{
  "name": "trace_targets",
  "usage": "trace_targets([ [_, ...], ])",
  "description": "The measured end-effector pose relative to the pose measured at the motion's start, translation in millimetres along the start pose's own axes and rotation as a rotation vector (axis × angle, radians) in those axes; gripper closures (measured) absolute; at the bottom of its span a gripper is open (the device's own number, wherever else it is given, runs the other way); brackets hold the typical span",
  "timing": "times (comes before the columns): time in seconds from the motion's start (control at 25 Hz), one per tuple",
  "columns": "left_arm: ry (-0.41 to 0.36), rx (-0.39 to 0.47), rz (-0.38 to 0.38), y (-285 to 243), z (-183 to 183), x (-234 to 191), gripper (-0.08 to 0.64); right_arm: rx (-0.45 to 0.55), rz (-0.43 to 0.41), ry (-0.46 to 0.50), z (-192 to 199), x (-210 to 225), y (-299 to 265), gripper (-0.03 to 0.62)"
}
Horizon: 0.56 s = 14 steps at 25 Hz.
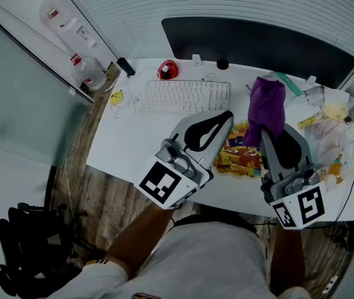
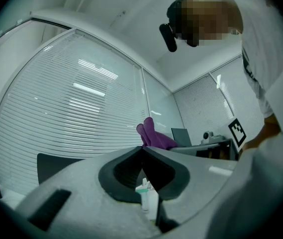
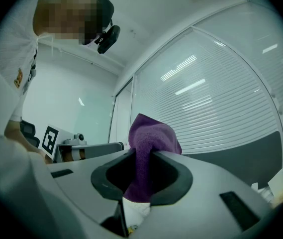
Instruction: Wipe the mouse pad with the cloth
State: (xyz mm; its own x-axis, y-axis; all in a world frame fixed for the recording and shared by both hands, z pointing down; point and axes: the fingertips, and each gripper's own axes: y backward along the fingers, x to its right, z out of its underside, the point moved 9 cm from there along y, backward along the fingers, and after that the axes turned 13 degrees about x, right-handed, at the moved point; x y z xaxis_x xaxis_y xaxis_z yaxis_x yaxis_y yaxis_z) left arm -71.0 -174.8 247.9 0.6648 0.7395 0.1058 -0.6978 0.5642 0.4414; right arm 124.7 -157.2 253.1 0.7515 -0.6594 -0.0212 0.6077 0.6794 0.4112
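Purple cloth [image 1: 265,108], bunched into a thick fold, is pinched in the right gripper [image 1: 265,129]. The right gripper view shows its jaws pressed on the cloth [image 3: 151,148], most of which stands loose beyond the tips. It appears to be lifted clear of the desk and not touching the mouse pad.

That mouse pad [image 1: 239,157], printed in orange, yellow and red, lies on the white desk [image 1: 121,142] near its front edge, partly hidden under both grippers. The left gripper [image 1: 229,114] hovers over the pad's left part. In its own view the left gripper [image 2: 142,147] has its jaws tip to tip, with nothing between them.

Beyond the pad are a white keyboard [image 1: 185,96] and a small red object [image 1: 167,70], possibly a mouse. A heap of packets and cables [image 1: 335,126] crowds the desk just right of the pad.

Likely risks:
- Nothing pins the pad, so a firm stroke could push it across the smooth desk or towards the front edge.
- The grip takes only one fold, so drag against the pad might pull the cloth free.
- A wide sweep to the right could knock into the heap.
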Motion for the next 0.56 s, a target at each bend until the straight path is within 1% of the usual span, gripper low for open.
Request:
trace_targets([
  [0.32,0.009,-0.009,-0.001,2.9,1.1,-0.8,0.545,0.000,0.010,0.001,1.2,-1.6,1.3,0.523],
  [0.56,0.003,0.010,0.005,2.7,-0.9,-2.5,0.545,0.000,0.016,0.006,-0.4,-2.8,0.3,0.523],
])
